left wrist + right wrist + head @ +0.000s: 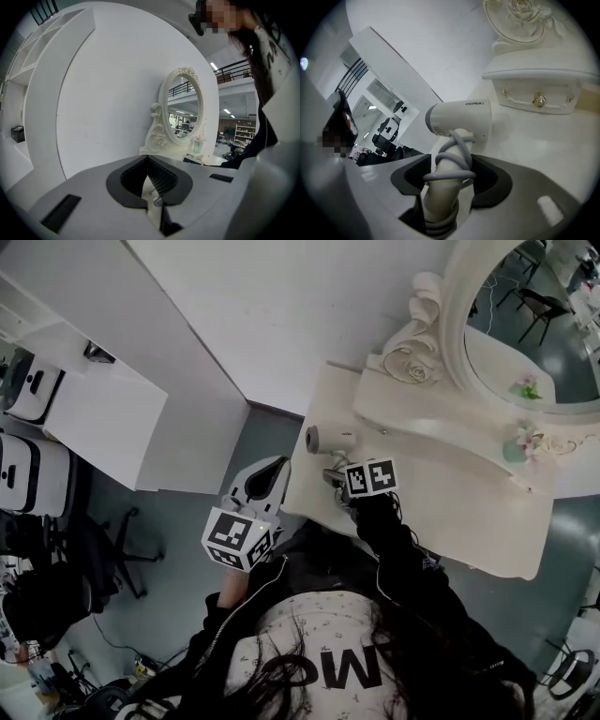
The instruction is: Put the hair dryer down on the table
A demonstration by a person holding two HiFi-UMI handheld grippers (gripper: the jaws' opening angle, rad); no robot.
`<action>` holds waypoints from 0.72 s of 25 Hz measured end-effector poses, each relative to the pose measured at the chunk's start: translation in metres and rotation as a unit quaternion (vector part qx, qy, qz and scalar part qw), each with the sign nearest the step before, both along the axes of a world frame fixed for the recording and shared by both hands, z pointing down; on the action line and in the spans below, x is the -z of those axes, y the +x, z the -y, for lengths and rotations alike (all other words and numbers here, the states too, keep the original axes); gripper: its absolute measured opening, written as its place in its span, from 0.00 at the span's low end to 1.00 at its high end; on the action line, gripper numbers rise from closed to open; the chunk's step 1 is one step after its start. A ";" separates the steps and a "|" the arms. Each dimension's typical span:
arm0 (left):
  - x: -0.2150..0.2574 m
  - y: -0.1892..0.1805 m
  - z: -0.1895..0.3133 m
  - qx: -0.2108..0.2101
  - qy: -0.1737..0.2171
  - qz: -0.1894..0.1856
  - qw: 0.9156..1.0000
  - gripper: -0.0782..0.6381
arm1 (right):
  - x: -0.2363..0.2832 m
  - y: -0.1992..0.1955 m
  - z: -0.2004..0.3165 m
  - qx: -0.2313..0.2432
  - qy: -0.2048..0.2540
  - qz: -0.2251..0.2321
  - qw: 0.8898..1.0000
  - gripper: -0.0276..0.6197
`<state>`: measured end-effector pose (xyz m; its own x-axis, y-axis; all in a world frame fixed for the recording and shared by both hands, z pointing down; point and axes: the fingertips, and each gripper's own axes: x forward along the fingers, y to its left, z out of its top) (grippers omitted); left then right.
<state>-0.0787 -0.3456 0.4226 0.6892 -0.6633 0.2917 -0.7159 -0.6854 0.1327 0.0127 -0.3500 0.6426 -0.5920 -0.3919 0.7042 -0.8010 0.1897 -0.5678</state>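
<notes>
Right hand-held gripper [446, 190] is grasping the dryer [459, 119] by its handle, its jaws clamping on the grey cord [452, 176] that is coiling round it. The dryer's barrel is lying crosswise at the gripper's 12 o'clock, over the white bench [450, 512] near its 9 o'clock end and just beside the drawer unit [536, 96] under the mirror [525, 324]. Whether the dryer is touching the bench cannot be told. Left hand-held gripper [274, 470] is hanging at the right one's 9 o'clock, just off the bench edge, jaws pressing together on nothing. A small vase [515, 448] of flowers is standing at the mirror's 6 o'clock foot. A dark sleeve [398, 549] is reaching in behind the right gripper.
</notes>
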 end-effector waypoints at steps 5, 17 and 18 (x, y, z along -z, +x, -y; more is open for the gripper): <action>-0.003 -0.004 0.013 -0.015 -0.001 -0.004 1.000 0.10 | -0.006 0.000 0.015 0.001 0.012 -0.038 0.999 0.45; -0.004 -0.013 0.038 -0.056 0.001 -0.015 0.998 0.10 | -0.021 0.015 0.054 -0.013 0.031 -0.132 0.991 0.45; -0.004 -0.014 0.039 -0.058 0.000 -0.015 0.998 0.10 | -0.022 0.017 0.055 -0.014 0.030 -0.140 0.990 0.45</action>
